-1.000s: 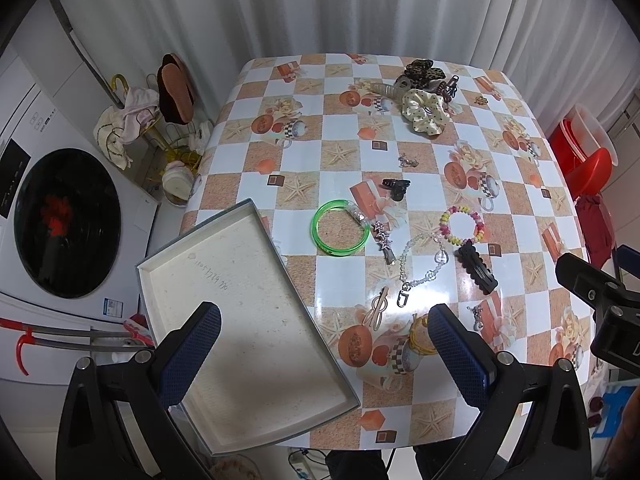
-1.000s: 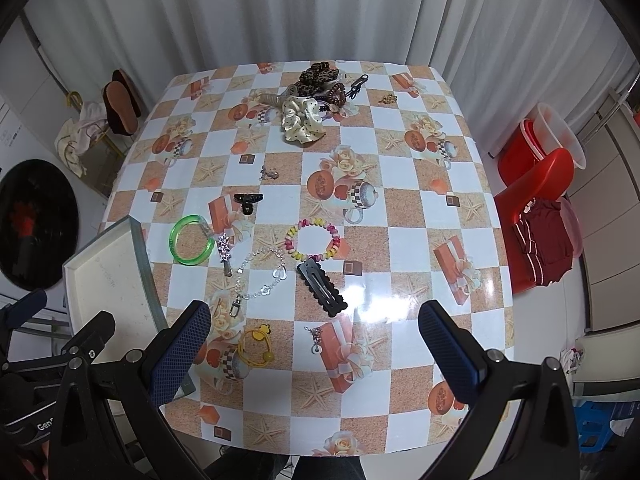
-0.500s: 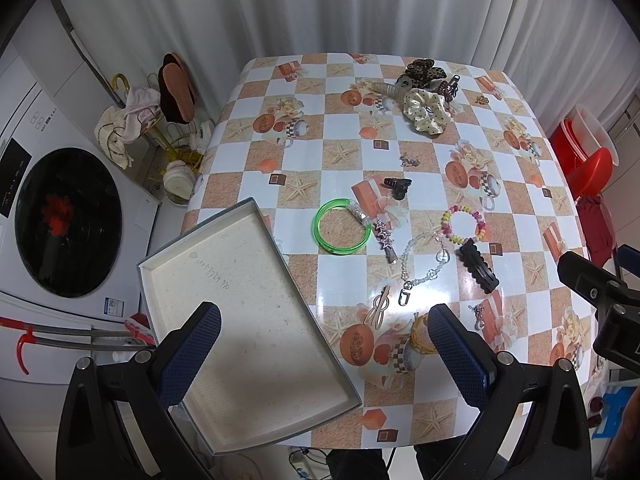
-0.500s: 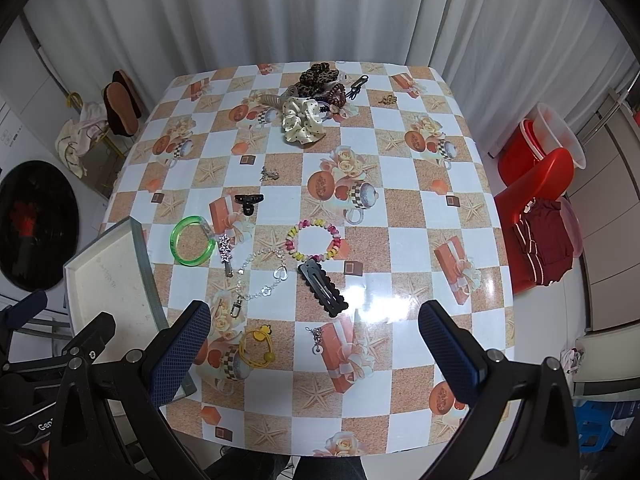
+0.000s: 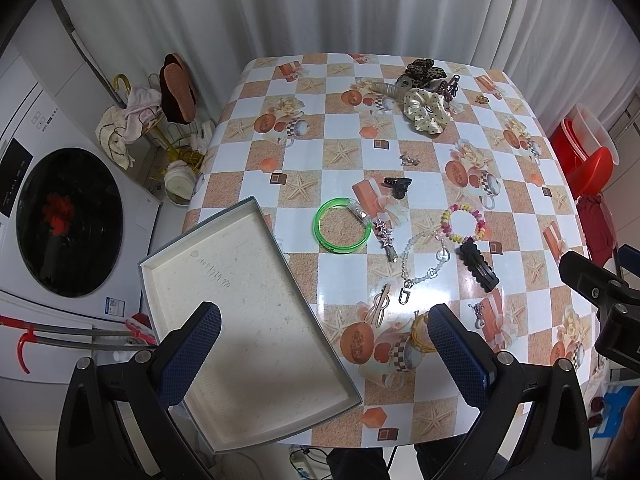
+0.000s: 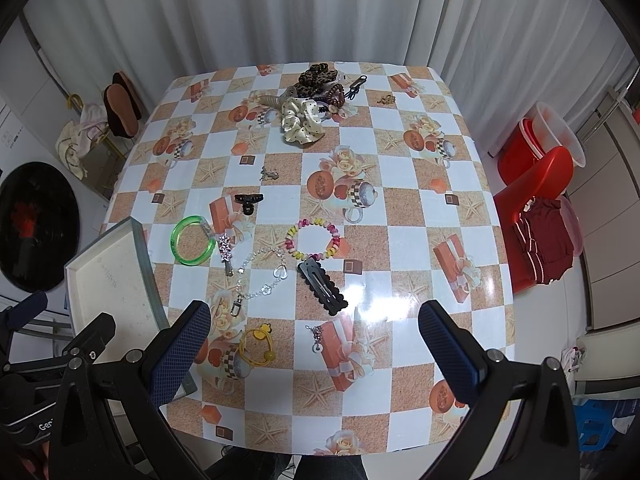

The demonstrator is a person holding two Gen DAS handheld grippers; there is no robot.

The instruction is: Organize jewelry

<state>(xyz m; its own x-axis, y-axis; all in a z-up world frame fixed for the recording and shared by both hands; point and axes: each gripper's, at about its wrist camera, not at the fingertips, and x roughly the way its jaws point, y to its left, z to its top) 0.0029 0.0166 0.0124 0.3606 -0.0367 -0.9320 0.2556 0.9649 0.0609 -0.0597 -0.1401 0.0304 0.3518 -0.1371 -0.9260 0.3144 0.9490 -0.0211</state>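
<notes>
Tabletop, checked oilcloth, white curtain behind: view almost unchanged from a moment ago, both grippers edging slightly closer, nothing yet sorted. Tray, grey-rimmed, under the left gripper: empty; both left and right gripper spread wide, holding nothing. Jewelry ahead of the grippers: green bangle, beaded bracelet, silver chain, black clip.

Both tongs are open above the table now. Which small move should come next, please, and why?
Probably lower the left tongs toward the green bangle: both tongs are open and hold nothing, the tray has nothing in it, and the bangle lies nearest to it.
</notes>
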